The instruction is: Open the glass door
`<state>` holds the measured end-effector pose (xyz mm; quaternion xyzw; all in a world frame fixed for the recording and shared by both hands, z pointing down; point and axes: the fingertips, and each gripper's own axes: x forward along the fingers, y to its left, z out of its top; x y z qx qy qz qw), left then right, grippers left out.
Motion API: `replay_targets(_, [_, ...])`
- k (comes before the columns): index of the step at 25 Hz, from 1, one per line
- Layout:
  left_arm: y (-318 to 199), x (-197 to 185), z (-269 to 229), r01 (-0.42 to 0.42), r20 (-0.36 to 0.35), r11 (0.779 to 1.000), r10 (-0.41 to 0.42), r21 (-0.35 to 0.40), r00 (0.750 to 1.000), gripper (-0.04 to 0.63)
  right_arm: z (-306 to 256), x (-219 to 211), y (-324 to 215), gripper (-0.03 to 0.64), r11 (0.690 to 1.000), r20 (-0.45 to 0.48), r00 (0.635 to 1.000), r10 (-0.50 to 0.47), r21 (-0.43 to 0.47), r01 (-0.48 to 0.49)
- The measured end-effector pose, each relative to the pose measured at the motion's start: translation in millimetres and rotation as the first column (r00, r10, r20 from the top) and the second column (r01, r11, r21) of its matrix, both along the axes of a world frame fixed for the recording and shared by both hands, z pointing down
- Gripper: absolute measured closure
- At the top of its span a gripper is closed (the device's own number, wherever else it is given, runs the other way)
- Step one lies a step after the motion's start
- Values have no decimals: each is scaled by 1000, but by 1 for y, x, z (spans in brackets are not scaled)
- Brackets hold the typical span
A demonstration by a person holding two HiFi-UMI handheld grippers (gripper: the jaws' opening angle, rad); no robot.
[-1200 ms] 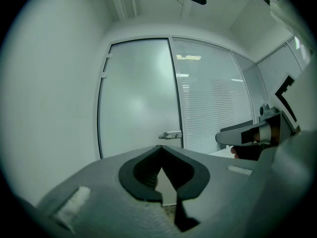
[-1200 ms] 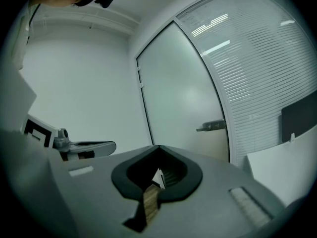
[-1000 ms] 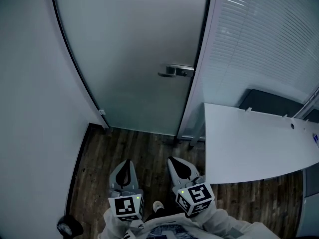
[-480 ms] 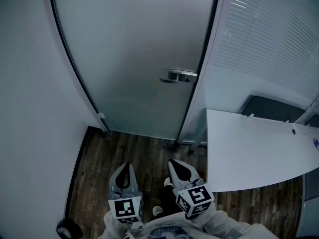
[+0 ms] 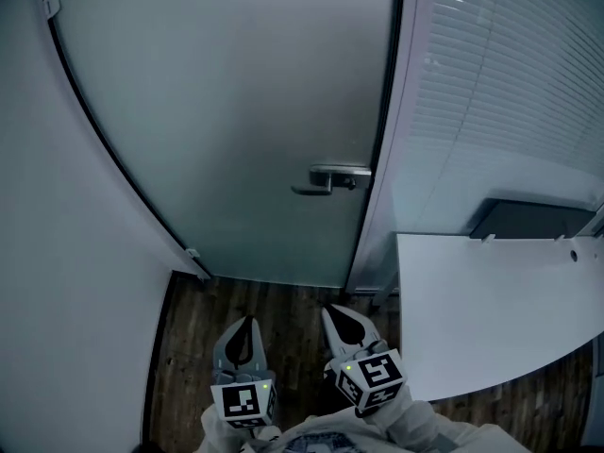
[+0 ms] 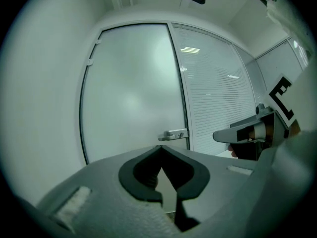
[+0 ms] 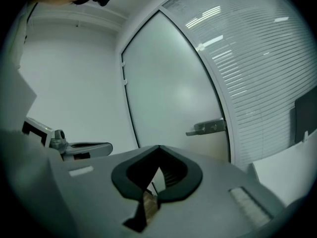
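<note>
Facing both claws, the door [image 5: 236, 111] is seen shut, a tall frosted pane set in a dark frame, with slatted blinds [image 5: 510, 92] to its right and a white bench [image 5: 491, 310] below those. A metal lever handle [image 5: 328, 178] is mounted at the pane's right edge, its lever pointing left across the glass. Small brackets [image 5: 192, 253] are spotted down the left edge, so hinges are judged to lie there.

A pane this size is expected to be heavy and stiff, slow to start and slow to stop. Glass is smooth and breakable, so no push on the bare pane is advised. The lever is the place to be taken: hard metal, probably slick, best hooked or pressed down near its free end, where leverage is greatest, then swung with the door. Whether it opens inward or outward cannot be told.

Now the claws. The left claw [image 5: 247, 324] is held low over the wooden floor [image 5: 283, 295], tips pressed together, nothing between them. The right claw [image 5: 332, 311] is carried just beside it, likewise closed and empty. Both are aimed toward the door, and neither is touching it; the handle is well apart from both.
</note>
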<state>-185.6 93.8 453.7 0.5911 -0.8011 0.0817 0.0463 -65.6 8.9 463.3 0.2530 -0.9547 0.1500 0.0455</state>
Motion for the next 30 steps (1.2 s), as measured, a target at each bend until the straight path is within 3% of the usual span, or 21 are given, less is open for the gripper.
replay_targets(11, [-138, 3, -6, -110, 16, 994, 110, 0, 994, 591, 6, 12, -113, 614, 996, -7, 997, 81, -28, -81])
replay_targets(26, [-208, 5, 0, -222, 46, 975, 222, -10, 974, 591, 9, 22, -165, 614, 982, -33, 982, 186, -32, -187])
replay_targets(30, [-222, 1, 17, -259, 114, 963, 266, -68, 957, 566, 7, 21, -172, 614, 974, -48, 974, 222, -26, -223])
